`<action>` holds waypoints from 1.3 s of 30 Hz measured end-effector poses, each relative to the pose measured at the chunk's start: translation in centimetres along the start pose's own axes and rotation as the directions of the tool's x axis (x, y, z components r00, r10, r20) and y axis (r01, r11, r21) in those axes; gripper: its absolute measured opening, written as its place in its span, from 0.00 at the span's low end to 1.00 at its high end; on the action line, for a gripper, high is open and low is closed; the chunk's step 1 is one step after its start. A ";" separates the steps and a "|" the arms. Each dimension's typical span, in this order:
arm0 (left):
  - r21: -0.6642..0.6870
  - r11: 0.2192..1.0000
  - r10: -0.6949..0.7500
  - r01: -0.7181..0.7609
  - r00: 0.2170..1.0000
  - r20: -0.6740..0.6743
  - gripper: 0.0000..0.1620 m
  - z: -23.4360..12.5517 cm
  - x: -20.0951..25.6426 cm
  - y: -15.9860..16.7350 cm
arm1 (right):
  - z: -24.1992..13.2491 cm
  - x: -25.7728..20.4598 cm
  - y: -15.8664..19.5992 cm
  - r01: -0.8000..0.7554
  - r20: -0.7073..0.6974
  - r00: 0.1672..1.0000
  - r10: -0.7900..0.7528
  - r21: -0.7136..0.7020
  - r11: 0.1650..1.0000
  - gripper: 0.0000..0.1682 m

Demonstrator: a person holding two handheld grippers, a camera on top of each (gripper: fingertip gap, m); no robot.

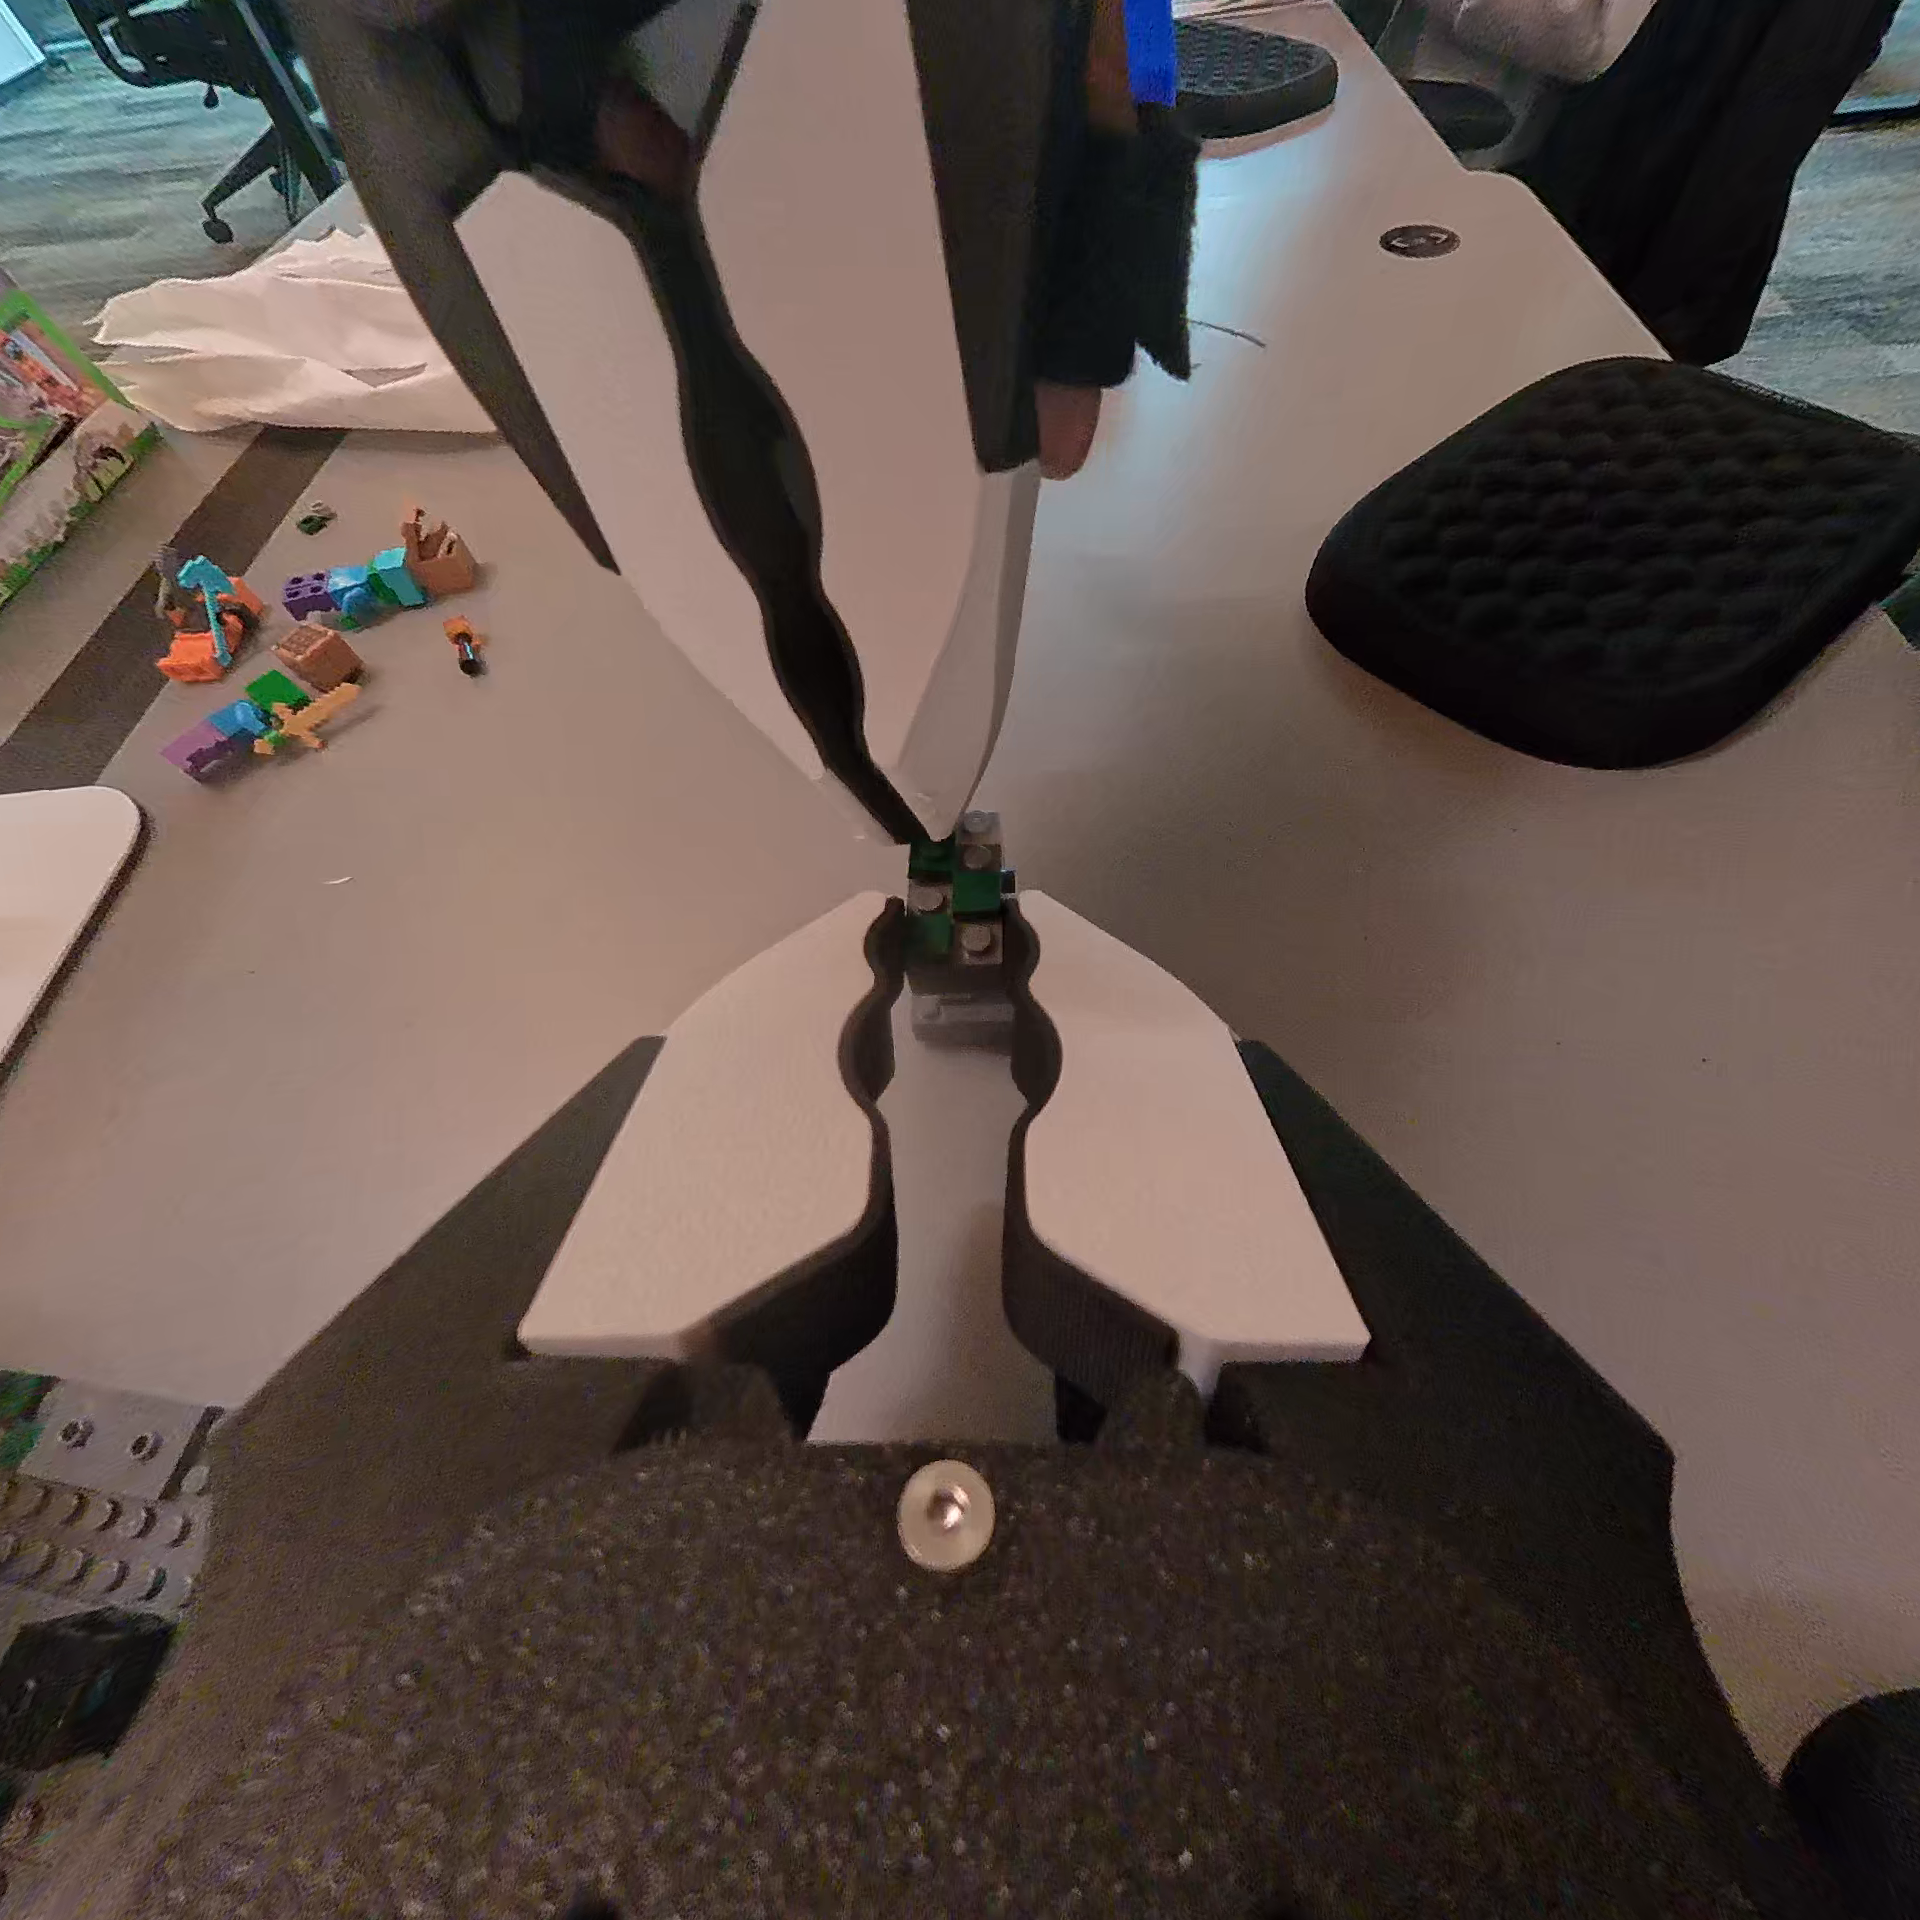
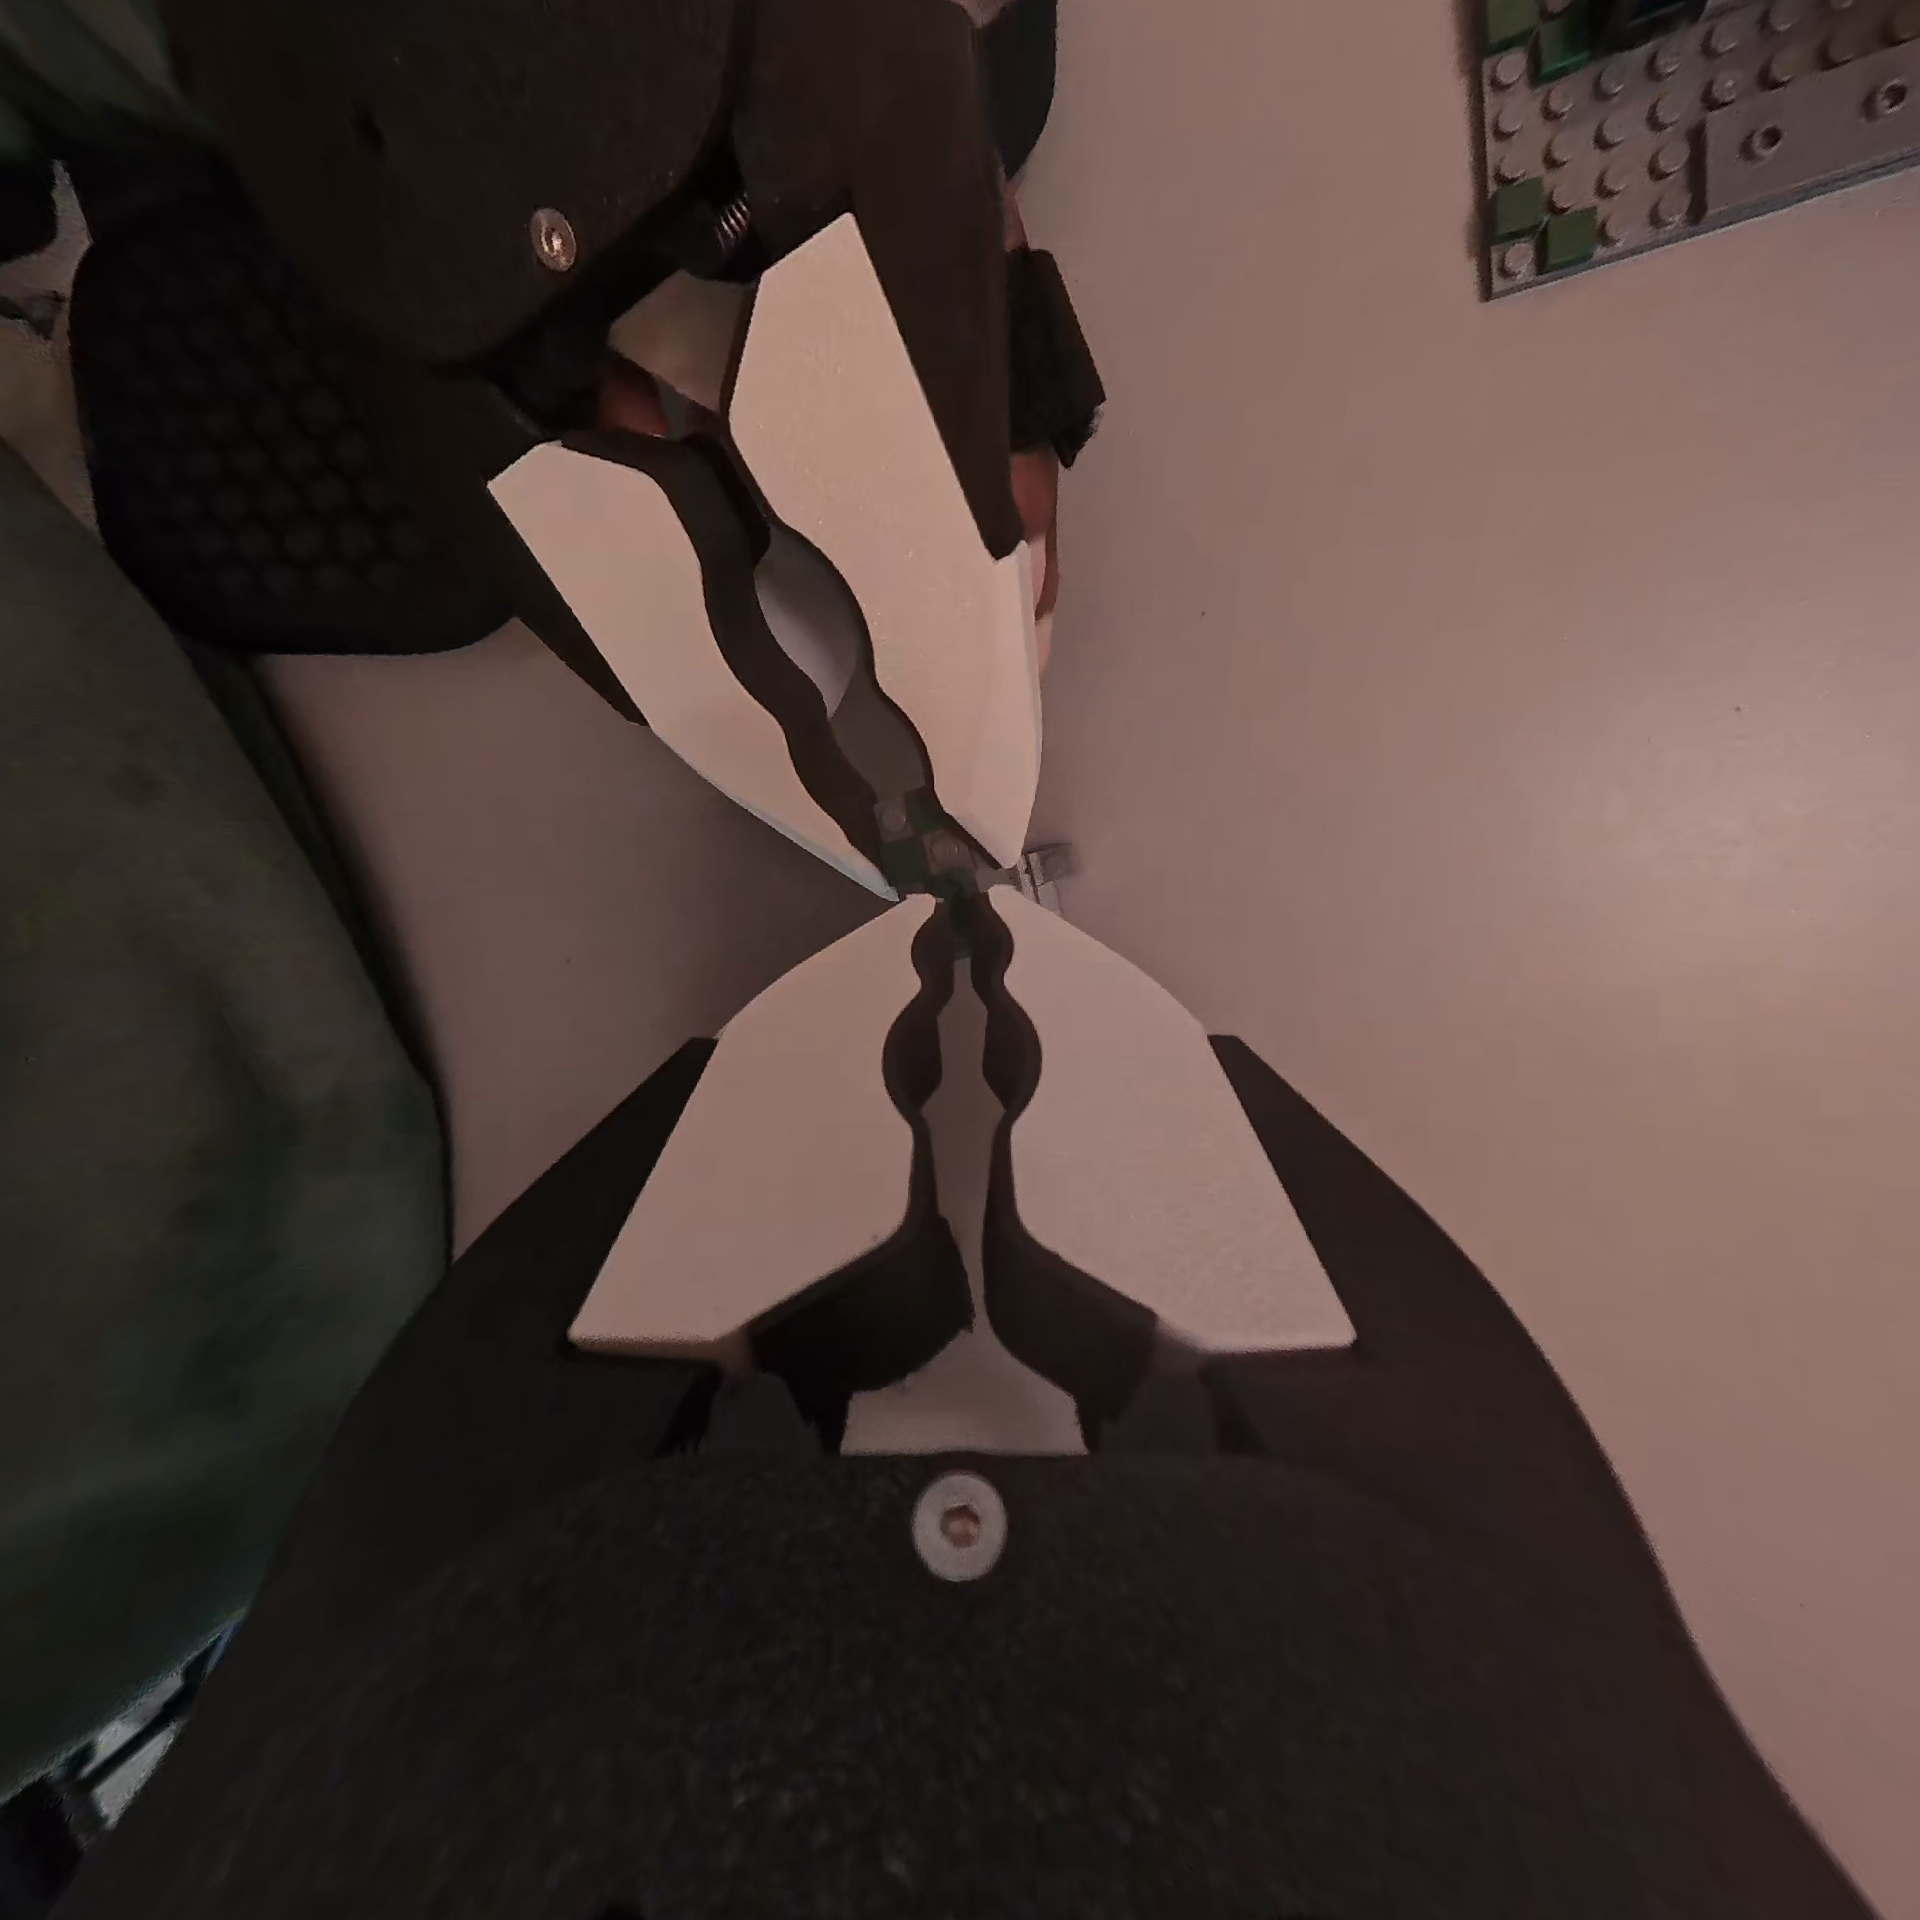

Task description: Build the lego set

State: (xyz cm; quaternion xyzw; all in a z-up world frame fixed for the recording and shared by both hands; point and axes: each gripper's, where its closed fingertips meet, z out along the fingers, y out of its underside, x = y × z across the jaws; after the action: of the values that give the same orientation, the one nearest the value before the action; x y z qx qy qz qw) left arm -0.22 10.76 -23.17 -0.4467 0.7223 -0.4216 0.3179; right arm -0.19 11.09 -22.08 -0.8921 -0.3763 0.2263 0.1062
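Left gripper (image 1: 956,914) is clamped on a small grey-and-green stack of lego bricks (image 1: 958,925) dead centre over the pale table (image 1: 1299,987). Right gripper (image 2: 958,914) comes in from 12 o'clock, tips pinched on a tiny green piece (image 1: 928,858) atop it. Loose colourful bricks (image 1: 301,634) lie at 10 o'clock, a black mesh cushion (image 1: 1621,561) at 2.

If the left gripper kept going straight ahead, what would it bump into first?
Probably the right gripper: its tips sit just past the small grey and green lego stack the left gripper holds. Depth is hard to judge.
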 end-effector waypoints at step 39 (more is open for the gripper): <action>0.019 1.000 -0.004 0.005 0.997 -0.080 0.17 -0.5 0.3 -0.4 | 5.0 -6.3 1.8 0.459 -0.268 0.880 -0.392 0.265 0.848 0.11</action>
State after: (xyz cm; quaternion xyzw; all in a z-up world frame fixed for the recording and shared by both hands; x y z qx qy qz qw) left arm -0.61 10.51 -22.62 -0.4280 0.7293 -0.4467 0.2923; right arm -5.34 5.43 -25.06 -0.7749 -0.5106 0.1625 0.3352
